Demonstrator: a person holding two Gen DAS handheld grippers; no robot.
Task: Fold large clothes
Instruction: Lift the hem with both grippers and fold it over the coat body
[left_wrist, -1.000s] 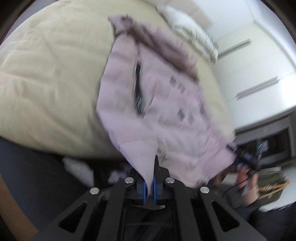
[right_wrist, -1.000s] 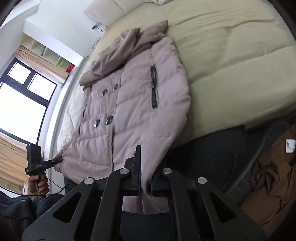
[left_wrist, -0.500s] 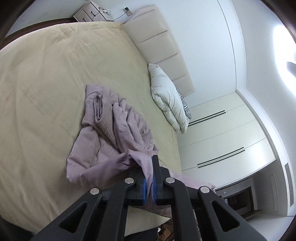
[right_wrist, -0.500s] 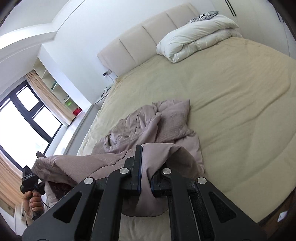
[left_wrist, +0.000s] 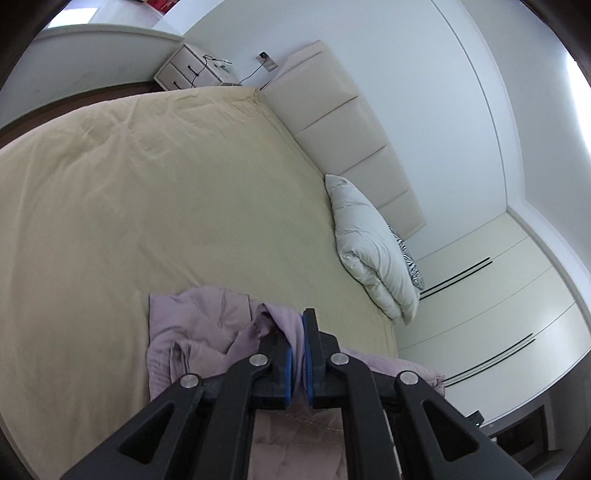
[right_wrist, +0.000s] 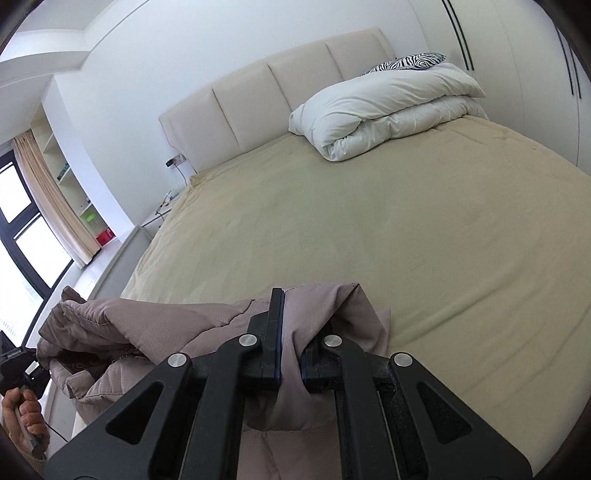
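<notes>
A mauve padded coat (left_wrist: 207, 332) lies bunched at the near edge of a beige bed (left_wrist: 147, 206). My left gripper (left_wrist: 298, 343) is shut on a fold of the coat's hem. In the right wrist view my right gripper (right_wrist: 290, 332) is shut on another part of the coat (right_wrist: 332, 310), whose fabric is folded over and stretches left toward the other gripper. Most of the coat is hidden under the gripper bodies.
A folded white duvet (right_wrist: 388, 107) and a zebra-print pillow (right_wrist: 406, 61) lie by the padded headboard (right_wrist: 277, 99). A bedside table (left_wrist: 195, 70) stands at the far corner. White wardrobes (left_wrist: 498, 302) line the right side. A window (right_wrist: 22, 240) is on the left.
Both grippers have lifted the coat's lower edge and carried it forward over the bed. The coat, spread flat a second ago, is now doubled over and bunched.
</notes>
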